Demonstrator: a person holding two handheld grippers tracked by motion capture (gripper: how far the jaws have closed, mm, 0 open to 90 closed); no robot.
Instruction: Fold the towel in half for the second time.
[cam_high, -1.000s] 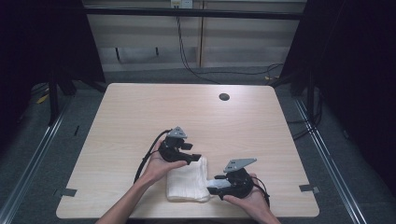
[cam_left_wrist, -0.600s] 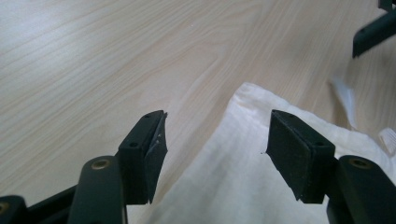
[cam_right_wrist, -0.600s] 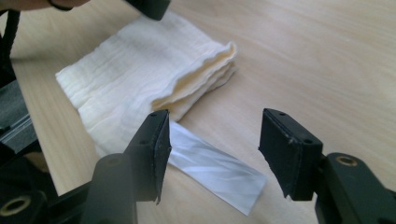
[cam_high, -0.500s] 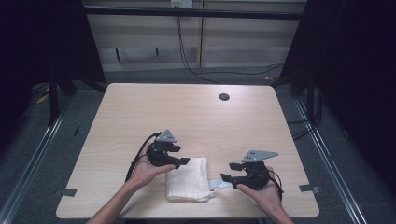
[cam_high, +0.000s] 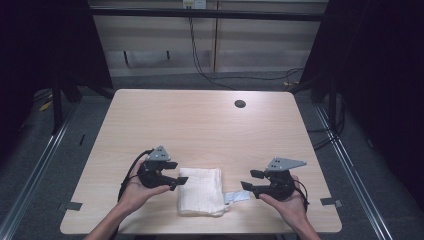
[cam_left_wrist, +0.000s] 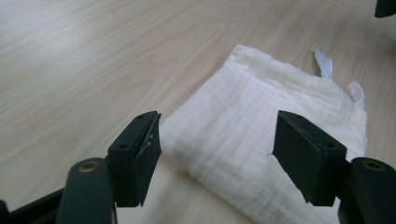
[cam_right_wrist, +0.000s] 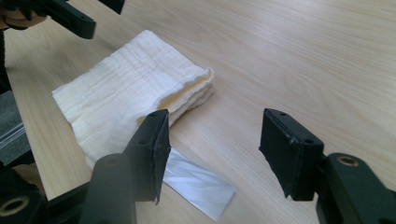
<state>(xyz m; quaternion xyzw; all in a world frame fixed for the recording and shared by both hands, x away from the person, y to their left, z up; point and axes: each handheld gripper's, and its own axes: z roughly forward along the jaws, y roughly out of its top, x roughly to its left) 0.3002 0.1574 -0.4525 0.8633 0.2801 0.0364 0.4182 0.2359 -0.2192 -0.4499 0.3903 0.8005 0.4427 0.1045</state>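
Observation:
A folded cream cloth (cam_high: 200, 191) lies flat near the table's front edge, with a white tag (cam_high: 237, 196) sticking out at its right side. My left gripper (cam_high: 179, 173) is open at the cloth's left edge, its jaws pointing right. In the left gripper view the cloth (cam_left_wrist: 261, 135) lies just beyond the spread jaws of that gripper (cam_left_wrist: 218, 126). My right gripper (cam_high: 247, 179) is open, a little right of the cloth, above the tag. In the right gripper view the cloth (cam_right_wrist: 130, 88) and tag (cam_right_wrist: 198, 184) lie ahead of the right gripper (cam_right_wrist: 215, 123), which holds nothing.
The light wooden table (cam_high: 200, 130) has a dark round hole (cam_high: 240, 104) near its far edge. Dark floor, rails and cables surround the table. The left gripper (cam_right_wrist: 70, 16) appears at the top left of the right gripper view.
Both grippers have drawn away from the cloth: the right one moved right, off the cloth's edge, and the left one slid left and nearer. The cloth stays folded in place.

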